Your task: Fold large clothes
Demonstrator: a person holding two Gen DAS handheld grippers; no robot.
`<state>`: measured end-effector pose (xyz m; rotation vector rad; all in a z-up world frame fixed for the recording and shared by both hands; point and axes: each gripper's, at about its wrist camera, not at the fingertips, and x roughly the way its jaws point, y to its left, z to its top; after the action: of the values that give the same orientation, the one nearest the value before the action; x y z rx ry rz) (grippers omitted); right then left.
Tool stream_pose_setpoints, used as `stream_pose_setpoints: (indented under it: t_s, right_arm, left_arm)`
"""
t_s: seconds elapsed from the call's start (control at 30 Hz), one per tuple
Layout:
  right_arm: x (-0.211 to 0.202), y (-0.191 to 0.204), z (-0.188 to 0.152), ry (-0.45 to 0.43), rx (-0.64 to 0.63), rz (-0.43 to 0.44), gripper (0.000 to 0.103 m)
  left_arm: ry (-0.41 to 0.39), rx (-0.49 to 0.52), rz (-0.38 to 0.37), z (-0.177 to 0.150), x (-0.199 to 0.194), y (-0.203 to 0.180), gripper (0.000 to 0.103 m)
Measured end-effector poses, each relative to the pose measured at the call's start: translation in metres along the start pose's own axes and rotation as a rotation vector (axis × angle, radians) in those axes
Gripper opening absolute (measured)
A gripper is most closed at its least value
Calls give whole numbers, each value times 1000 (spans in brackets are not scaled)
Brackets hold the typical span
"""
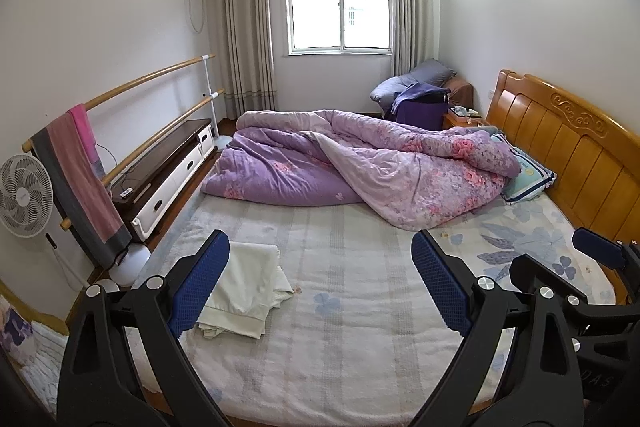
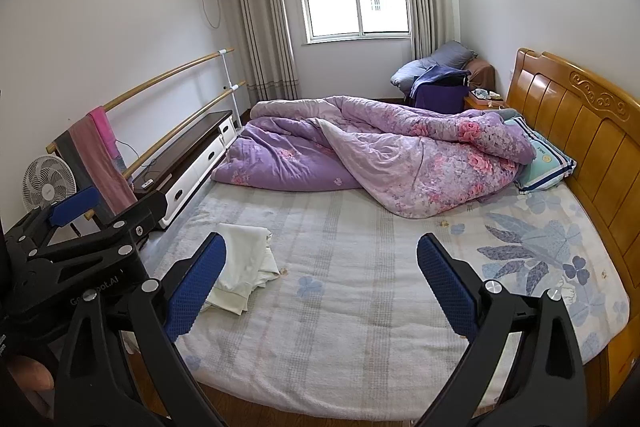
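One cream-white garment [image 1: 240, 291] lies loosely folded near the foot-end left edge of the bed [image 1: 340, 327]; it looks light, soft and limp, likely to sag and slide, so its hemmed near edge or corners seem the best hold. Both the left claw [image 1: 320, 283] and right claw [image 2: 322, 285] hover above the bed's near edge, jaws spread wide, holding nothing.

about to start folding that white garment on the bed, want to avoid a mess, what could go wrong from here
1. The white garment lies near the bed's left edge, so a pull that way could drag it off onto the floor.
2. It is already bunched in layers; the open left tool may pinch several layers at once.
3. The purple quilt fills the far half of the bed, leaving less room to spread large clothes flat.
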<state>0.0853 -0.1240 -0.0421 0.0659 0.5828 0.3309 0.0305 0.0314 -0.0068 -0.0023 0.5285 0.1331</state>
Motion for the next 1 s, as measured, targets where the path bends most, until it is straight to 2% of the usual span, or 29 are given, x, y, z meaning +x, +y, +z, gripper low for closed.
stream_pose_setpoints:
  t_s: [1.0]
  right_arm:
    - [4, -8, 2, 10, 0, 5, 93]
  left_arm:
    - [6, 8, 5, 1, 2, 0, 93]
